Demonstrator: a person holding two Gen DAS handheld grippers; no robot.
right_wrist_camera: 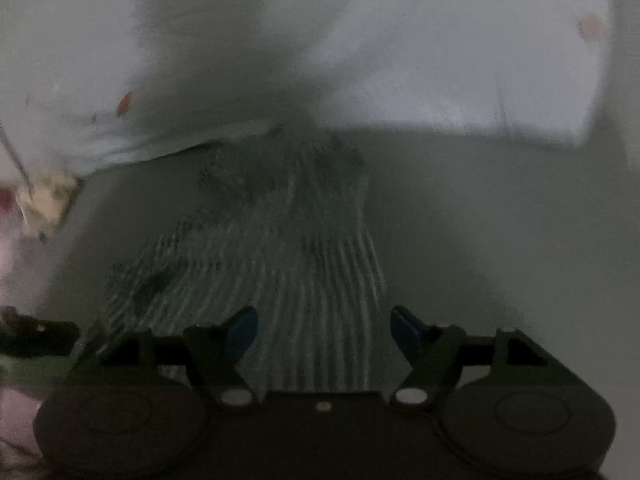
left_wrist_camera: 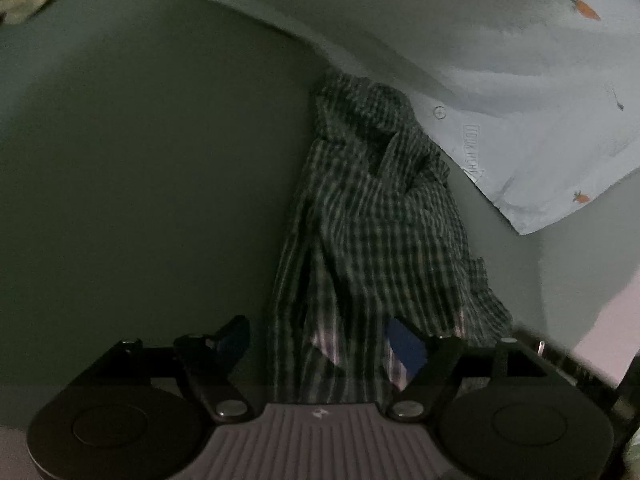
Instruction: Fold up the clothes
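A dark checked shirt (left_wrist_camera: 372, 220) lies crumpled in a long heap on the pale green surface (left_wrist_camera: 140, 180). Its near end runs between the fingers of my left gripper (left_wrist_camera: 320, 340), whose jaws stand wide apart. In the blurred right wrist view the same checked shirt (right_wrist_camera: 280, 248) spreads out in front of my right gripper (right_wrist_camera: 324, 328), which is open with cloth lying between its blue pads (right_wrist_camera: 404, 330). A pale blue garment with small orange carrot prints (left_wrist_camera: 500, 60) lies beyond the shirt and over its far end; it also shows in the right wrist view (right_wrist_camera: 360, 48).
A cream patterned cloth (left_wrist_camera: 28, 0) sits at the far left corner. A tan object (right_wrist_camera: 48, 200) and pink cloth (right_wrist_camera: 12, 240) lie at the left edge of the right wrist view. Pink fabric (left_wrist_camera: 608, 320) shows at the right.
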